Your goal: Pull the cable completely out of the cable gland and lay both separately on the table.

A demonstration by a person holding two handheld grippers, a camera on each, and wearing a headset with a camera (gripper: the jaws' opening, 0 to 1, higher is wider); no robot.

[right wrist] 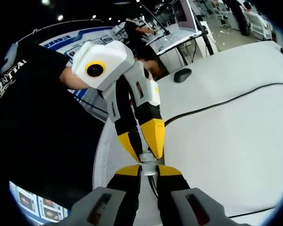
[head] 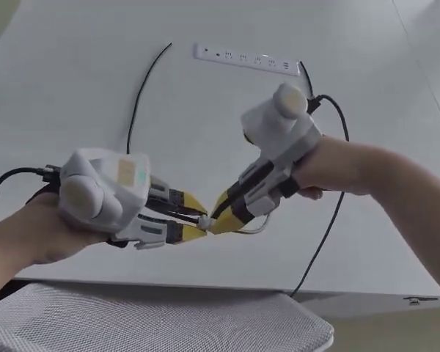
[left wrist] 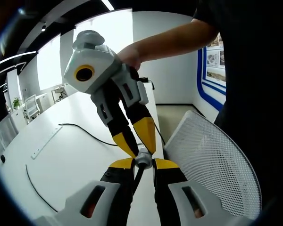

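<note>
Gland and cable held tip to tip in the air, over the table's near edge.
The cable gland [left wrist: 143,158] sits pinched in the left gripper's [head: 199,218] clenched jaws. The right gripper [head: 221,216] meets it nose to nose, its jaws apparently closed on the cable [head: 255,229] right at the gland's mouth. I'd judge these opposed grips let the two be drawn straight apart. The pale cable loops out under the right gripper. The table [head: 205,110] beyond offers wide room, with black cords [head: 136,103] and a power strip [head: 246,60] farther back. A mesh chair [head: 169,323] waits below the edge, where a dropped piece could land.
</note>
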